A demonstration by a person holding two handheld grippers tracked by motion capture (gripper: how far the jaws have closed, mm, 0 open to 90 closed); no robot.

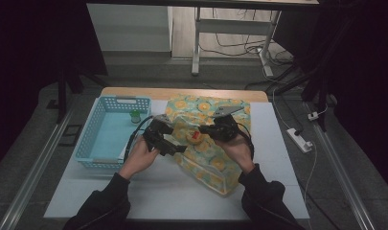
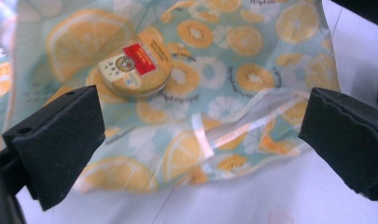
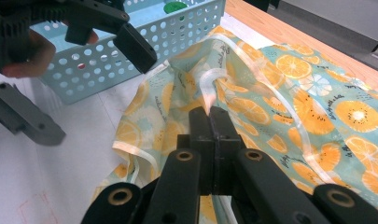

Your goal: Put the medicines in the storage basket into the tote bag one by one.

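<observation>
Risks first, from the near edge of the table outward. Right claw pressed together on a clear strip at the rim of the bag, near the table's middle. A thin pinch on slick film, so likely to slip free if tugged hard or sideways. Left claw spread wide, hanging just off the bag's loose open edge and touching nothing. Closing too low would catch both layers and seal the mouth instead of parting it; closing too high would grab air. Tin lying on the bag's middle fold, just beyond the left claw. Lifting or shaking the fabric could roll it toward the left edge of the table. Basket close by on the left, so a wide swing of the left claw could knock its wall.

Hard to make out: whether the tin sits inside the bag or on top of it. Bag's mouth lost in folds and glare. Green-capped thing in the basket's far corner too small to name. Table's far right corner under the bag.
</observation>
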